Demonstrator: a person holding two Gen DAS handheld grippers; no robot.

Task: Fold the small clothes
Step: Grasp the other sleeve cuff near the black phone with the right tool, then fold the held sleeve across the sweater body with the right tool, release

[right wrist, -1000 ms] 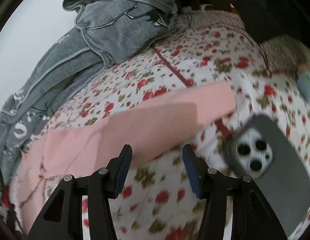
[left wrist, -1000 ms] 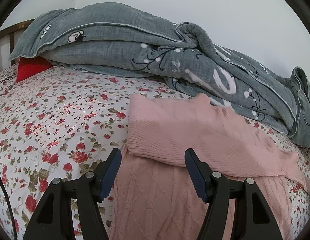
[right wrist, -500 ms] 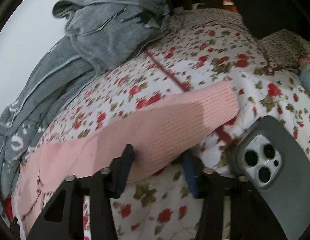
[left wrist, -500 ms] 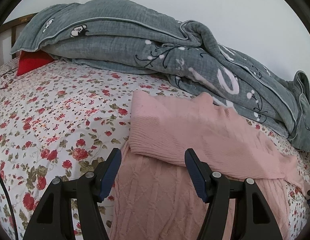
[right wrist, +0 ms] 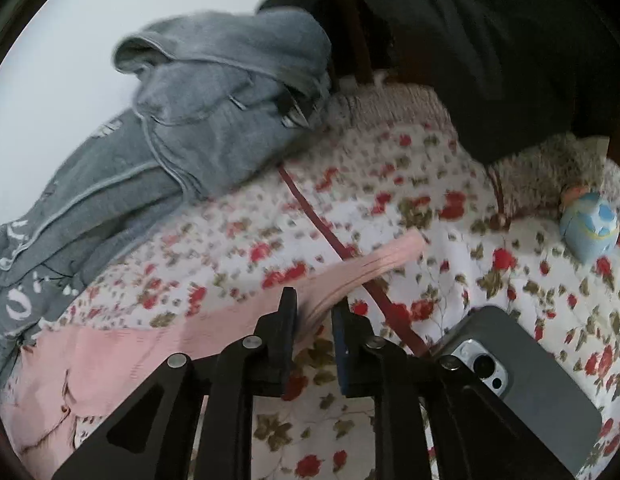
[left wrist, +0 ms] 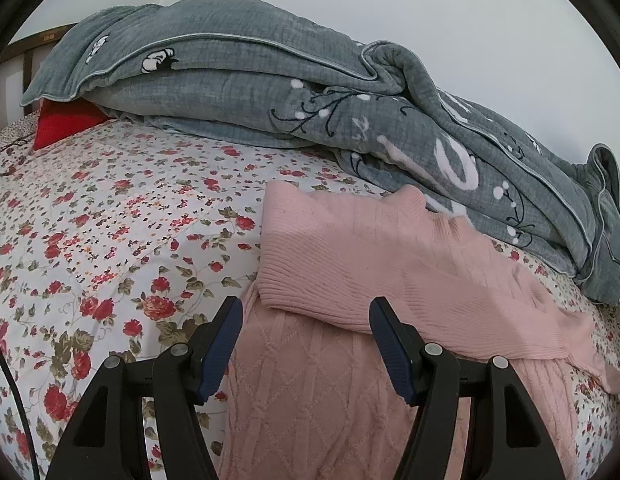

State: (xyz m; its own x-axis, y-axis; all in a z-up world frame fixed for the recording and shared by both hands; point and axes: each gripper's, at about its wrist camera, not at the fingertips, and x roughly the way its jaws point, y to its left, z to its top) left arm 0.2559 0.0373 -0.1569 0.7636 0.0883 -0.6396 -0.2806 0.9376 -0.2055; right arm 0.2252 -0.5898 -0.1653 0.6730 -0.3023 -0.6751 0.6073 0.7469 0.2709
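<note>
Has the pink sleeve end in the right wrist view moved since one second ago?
Yes. The sleeve end now crosses the dark red seam edge-on, pinched in the right gripper; before it lay flat.

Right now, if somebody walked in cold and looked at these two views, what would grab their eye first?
Probably the pink knit sweater spread on the rose-print bedsheet, one sleeve already folded across its body. Next, the right claw pinching the other sleeve's cuff, with a grey phone lying just beside it. Behind the sweater, a rumpled grey quilt is heaped along the wall, while the left claw hangs open over the hem.
</note>
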